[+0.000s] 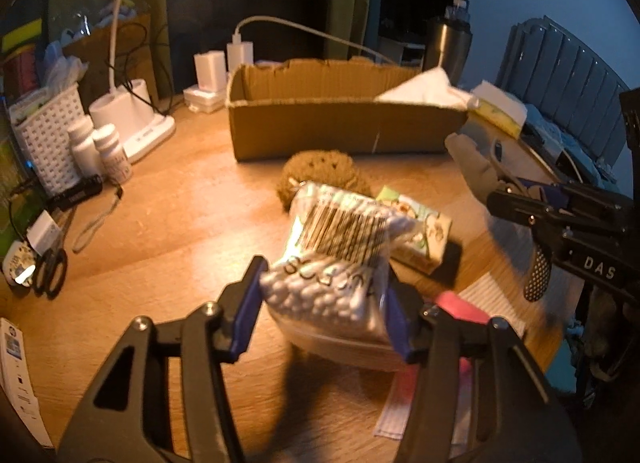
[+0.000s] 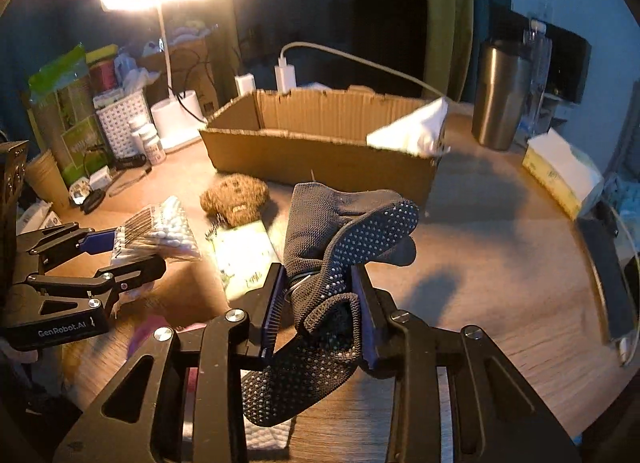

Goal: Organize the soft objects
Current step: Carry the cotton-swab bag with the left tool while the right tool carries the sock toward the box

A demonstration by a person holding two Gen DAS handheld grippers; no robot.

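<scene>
My left gripper (image 1: pixel 324 303) is shut on a clear bag of cotton swabs (image 1: pixel 340 247) and holds it above the wooden table (image 1: pixel 168 223); it also shows in the right wrist view (image 2: pixel 160 231). My right gripper (image 2: pixel 320 303) is shut on a grey dotted grip sock (image 2: pixel 340 239), lifted off the table; the sock also shows at the right of the left wrist view (image 1: pixel 472 167). An open cardboard box (image 1: pixel 344 123) stands behind, with a white cloth (image 1: pixel 424 89) in its right end. A brown knitted sponge (image 1: pixel 320 171) and a green-printed tissue pack (image 1: pixel 420 231) lie in front of the box.
A white lamp base (image 1: pixel 132 119), two pill bottles (image 1: pixel 100 151), a white basket (image 1: pixel 48 135) and scissors (image 1: pixel 50 271) stand at the left. A steel tumbler (image 2: pixel 500 99) and a tissue box (image 2: pixel 560 171) are at the right. A pink item (image 1: pixel 460 307) on white paper lies below my left gripper.
</scene>
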